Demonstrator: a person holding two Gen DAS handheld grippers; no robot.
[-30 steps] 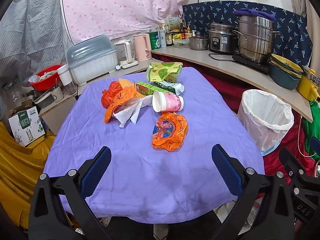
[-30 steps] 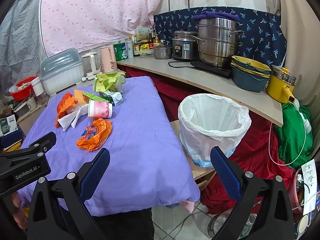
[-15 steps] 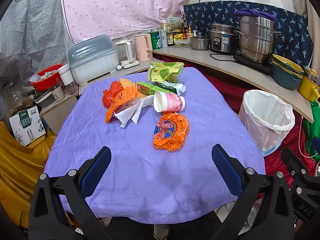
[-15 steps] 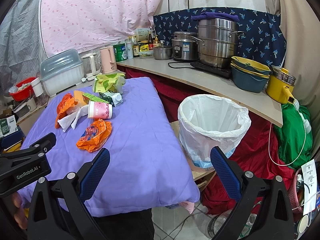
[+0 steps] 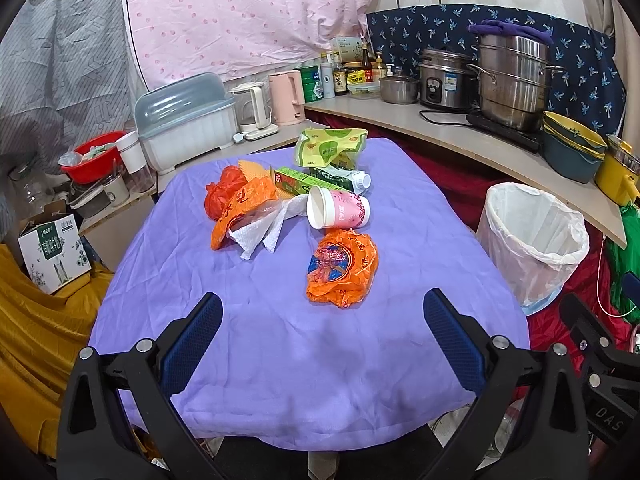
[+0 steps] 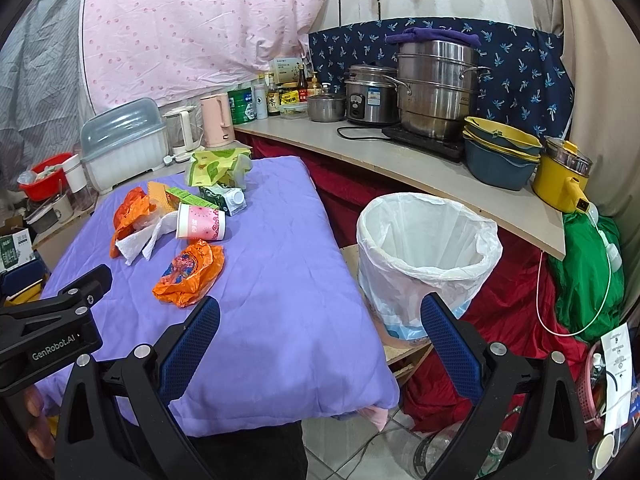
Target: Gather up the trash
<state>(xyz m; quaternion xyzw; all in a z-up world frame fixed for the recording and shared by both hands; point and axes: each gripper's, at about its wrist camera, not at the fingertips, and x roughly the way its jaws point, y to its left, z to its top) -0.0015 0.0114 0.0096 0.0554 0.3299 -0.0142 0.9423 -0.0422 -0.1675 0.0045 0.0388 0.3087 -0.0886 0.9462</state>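
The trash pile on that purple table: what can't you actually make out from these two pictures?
- Left wrist view: the green carton is partly hidden behind the paper cup and orange wrapper.
- Left wrist view: bottle labels on the counter are too small to read.
- Right wrist view: the bin base is covered by the right hand-held gripper.
- Both views: whatever sits under the purple cloth is hidden.

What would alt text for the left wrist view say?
An open left hand-held gripper hovers empty over a purple-covered table strewn with trash: an orange wrapper, a tipped pink paper cup, tissue and cartons. A white-lined bin stands to the right.
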